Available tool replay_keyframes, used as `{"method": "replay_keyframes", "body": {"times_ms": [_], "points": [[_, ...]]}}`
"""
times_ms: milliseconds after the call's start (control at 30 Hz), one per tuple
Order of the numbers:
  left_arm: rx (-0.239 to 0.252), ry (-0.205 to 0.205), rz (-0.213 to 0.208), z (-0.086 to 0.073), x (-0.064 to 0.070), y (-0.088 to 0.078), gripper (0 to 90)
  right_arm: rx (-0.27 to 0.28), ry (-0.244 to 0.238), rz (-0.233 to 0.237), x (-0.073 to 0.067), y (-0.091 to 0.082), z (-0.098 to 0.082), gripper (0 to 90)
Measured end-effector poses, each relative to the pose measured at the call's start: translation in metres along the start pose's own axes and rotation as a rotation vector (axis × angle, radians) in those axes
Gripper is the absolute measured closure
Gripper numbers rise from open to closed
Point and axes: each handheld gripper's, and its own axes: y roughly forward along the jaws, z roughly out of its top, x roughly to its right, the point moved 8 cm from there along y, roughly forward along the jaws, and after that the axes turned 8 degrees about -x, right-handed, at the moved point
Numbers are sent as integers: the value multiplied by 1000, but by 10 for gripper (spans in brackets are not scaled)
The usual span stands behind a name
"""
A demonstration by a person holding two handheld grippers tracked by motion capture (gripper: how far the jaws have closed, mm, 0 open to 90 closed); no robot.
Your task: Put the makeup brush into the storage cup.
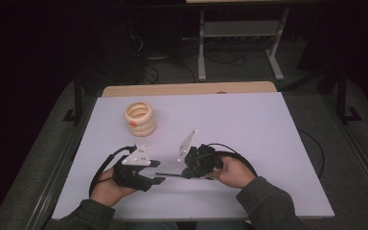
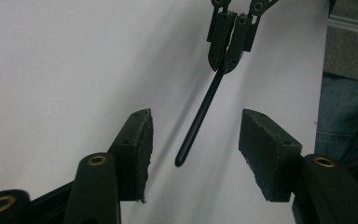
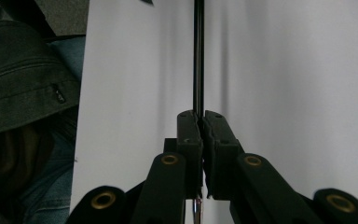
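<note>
Two grippers here and one thin black rod (image 1: 168, 174). The right gripper (image 1: 186, 173) has its fingers pinched tight on one end of the rod, held level just above the surface. The left gripper (image 1: 159, 171) has its fingers spread, with the rod's free tip between them, not touching. One cream ring stack (image 1: 140, 118) sits at the back left of the white surface (image 1: 249, 134). The room's dark, and the desk frame (image 1: 242, 43) behind is hard to make out.

Ring stack (image 1: 140, 118) on worktop (image 1: 249, 124), far left. Near edge: left claw (image 1: 157, 172) facing right claw (image 1: 186, 172); rod (image 1: 170, 174) level between them.
</note>
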Motion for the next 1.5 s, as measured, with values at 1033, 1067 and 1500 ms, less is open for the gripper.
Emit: {"method": "replay_keyframes", "body": {"times_ms": [1033, 1067, 1500], "points": [[-263, 155, -175, 0, 22, 34, 837, -8, -75, 57, -19, 9, 4, 849], [-263, 155, -175, 0, 22, 34, 845, -8, -75, 57, -19, 9, 4, 849], [-192, 43, -119, -12, 9, 30, 854, 180, 96, 9, -7, -13, -4, 613]]}}
